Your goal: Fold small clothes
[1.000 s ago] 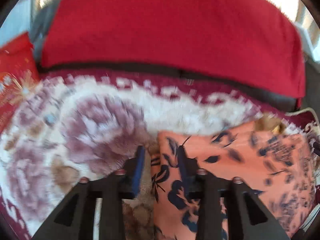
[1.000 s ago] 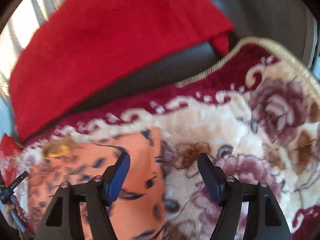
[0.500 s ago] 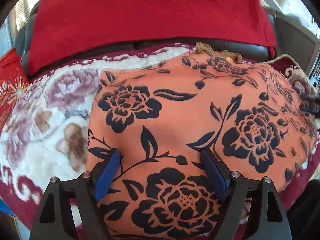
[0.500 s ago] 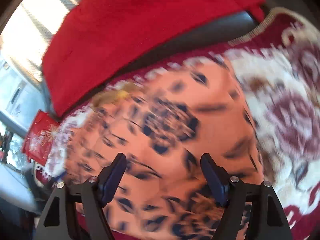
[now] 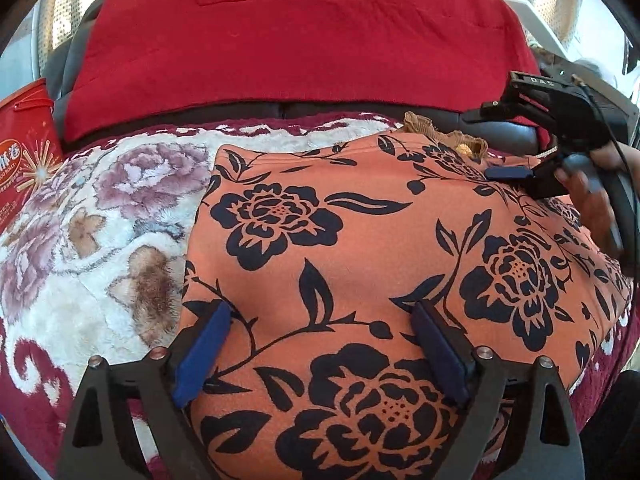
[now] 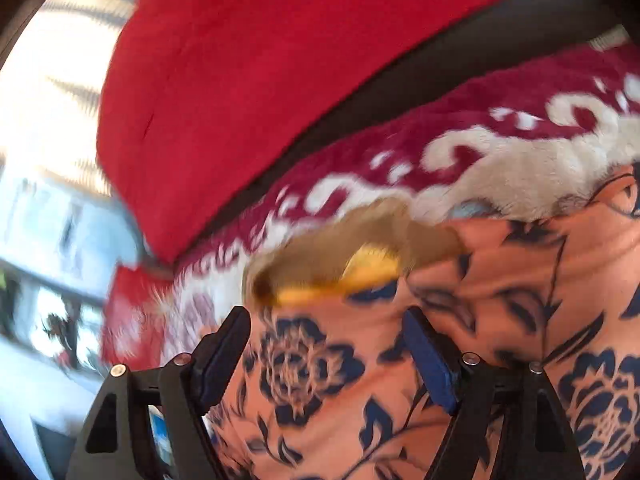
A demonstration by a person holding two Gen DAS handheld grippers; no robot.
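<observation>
An orange garment with black flowers (image 5: 360, 248) lies spread flat on a plush floral blanket (image 5: 100, 216). A tan frilled trim (image 5: 424, 126) shows at its far edge, and in the blurred right wrist view (image 6: 340, 248) too. My left gripper (image 5: 320, 348) is open and empty, its jaws wide over the garment's near part. My right gripper (image 6: 326, 356) is open over the orange garment (image 6: 500, 300) just short of the trim; it also shows in the left wrist view (image 5: 520, 140) at the garment's far right edge, jaws apart.
A red cloth (image 5: 296, 40) covers the dark sofa back behind the blanket. A red printed box (image 5: 20, 160) stands at the far left. The blanket's maroon border (image 5: 28, 384) runs along the near edge.
Both grippers pulled back and opened wide over the garment, which now lies spread flat. The right gripper swung left to the garment's far edge by the tan trim.
</observation>
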